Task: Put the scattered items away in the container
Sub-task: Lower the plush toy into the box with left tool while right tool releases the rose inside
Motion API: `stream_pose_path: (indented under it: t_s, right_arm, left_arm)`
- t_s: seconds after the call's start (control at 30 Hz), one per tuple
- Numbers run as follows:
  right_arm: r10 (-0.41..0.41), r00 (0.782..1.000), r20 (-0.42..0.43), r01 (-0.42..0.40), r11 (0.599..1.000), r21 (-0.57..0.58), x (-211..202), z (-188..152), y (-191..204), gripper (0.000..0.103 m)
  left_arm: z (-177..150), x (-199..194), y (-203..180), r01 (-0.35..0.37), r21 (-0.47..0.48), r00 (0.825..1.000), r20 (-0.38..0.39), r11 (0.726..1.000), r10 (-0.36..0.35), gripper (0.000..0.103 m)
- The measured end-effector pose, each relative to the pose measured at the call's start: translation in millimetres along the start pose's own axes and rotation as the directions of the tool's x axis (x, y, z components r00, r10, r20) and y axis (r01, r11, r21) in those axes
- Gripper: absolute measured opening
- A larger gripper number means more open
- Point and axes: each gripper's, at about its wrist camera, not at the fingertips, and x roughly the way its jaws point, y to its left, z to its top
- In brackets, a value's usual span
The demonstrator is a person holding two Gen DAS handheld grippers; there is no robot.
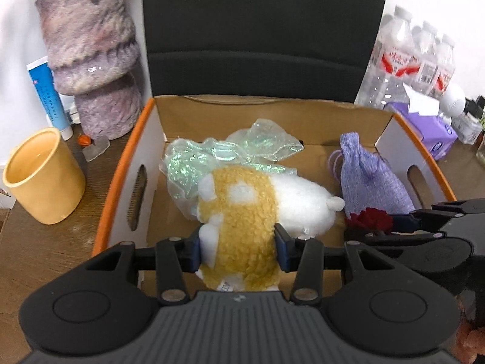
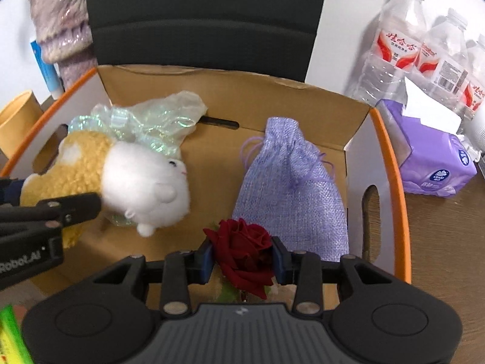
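A cardboard box [image 1: 130, 163] [image 2: 391, 163] with orange rims lies open in front of me. My left gripper [image 1: 238, 247] is shut on a yellow-and-white plush toy [image 1: 242, 212] [image 2: 130, 182], held over the box's near left part. My right gripper [image 2: 242, 259] is shut on a dark red rose [image 2: 242, 248] [image 1: 371, 218] over the near middle. Inside lie a lilac drawstring pouch [image 1: 369, 176] [image 2: 291, 191] at the right and an iridescent green organza bag [image 1: 218, 151] [image 2: 145, 121] at the back left, partly under the plush.
A yellow cup [image 1: 42, 176], a blue-and-white tube [image 1: 48, 100] and a furry purple object [image 1: 91, 51] stand left of the box. Water bottles [image 2: 424, 48] and a purple tissue pack [image 2: 433, 163] sit to the right. A black chair back [image 1: 263, 30] rises behind.
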Motion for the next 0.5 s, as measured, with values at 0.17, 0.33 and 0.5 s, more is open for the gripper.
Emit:
stream_pose_path:
  t_s: [0.17, 0.33, 0.5]
  right_arm:
    - [0.010, 1.000, 0.002, -0.010, 1.000, -0.001, 1, -1, -2, 0.039]
    - [-0.004, 1.000, 0.008, 0.004, 1.000, -0.010, 1, -3, -3, 0.052]
    - [0.000, 1.000, 0.020, 0.001, 1.000, -0.026, -9, -4, -2, 0.078]
  left_arm:
    - [-1, 9, -4, -0.006, 0.008, 1.000, -0.017, 1.000, 0.007, 0.046]
    - [-3, 12, -2, 0.013, -0.007, 0.999, -0.034, 1.000, -0.013, 0.050]
    - [-2, 2, 1, 0.029, -0.037, 1.000, -0.010, 0.999, -0.030, 0.071]
